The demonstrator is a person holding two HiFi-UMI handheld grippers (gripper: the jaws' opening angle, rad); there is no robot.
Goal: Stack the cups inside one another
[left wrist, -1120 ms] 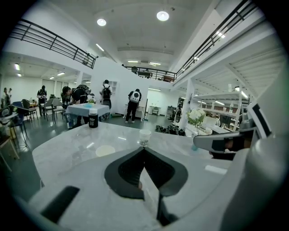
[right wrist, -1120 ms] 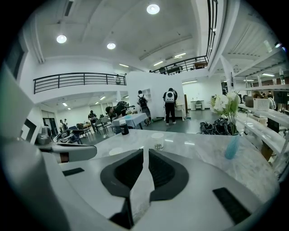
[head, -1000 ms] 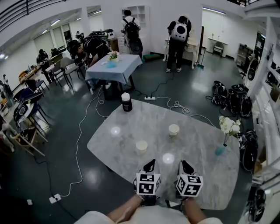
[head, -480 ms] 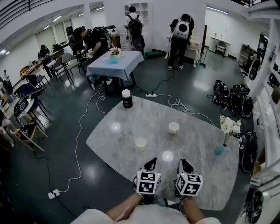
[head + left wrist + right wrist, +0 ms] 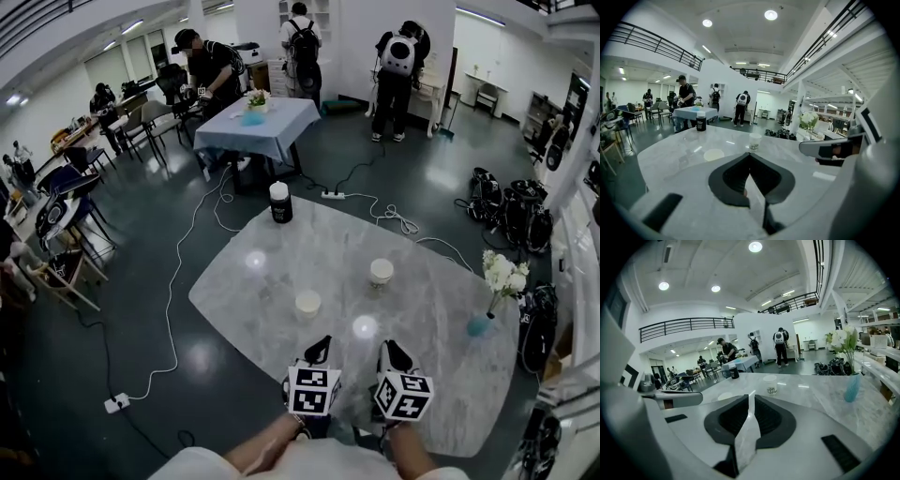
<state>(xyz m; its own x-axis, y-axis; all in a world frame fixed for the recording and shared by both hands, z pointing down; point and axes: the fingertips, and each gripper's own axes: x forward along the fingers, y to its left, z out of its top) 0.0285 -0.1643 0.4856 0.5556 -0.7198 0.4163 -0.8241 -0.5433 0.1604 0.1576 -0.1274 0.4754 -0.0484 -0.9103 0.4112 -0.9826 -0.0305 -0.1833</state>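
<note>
cups: near cup (image 5: 307,302) and far cup (image 5: 381,272) are stood apart, this side of the black jar (image 5: 280,202)
left gripper (image 5: 321,345): pressed together, empty
right gripper (image 5: 392,350): barely parted, empty
tip: jaws should be spread first, then one rim pinched gently

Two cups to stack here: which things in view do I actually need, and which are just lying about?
Needed for the job:
- near cup
- far cup

Just lying about:
- black jar, at the table's far edge
- flower vase, at the table's right edge
- bags, on the floor beyond the table
</note>
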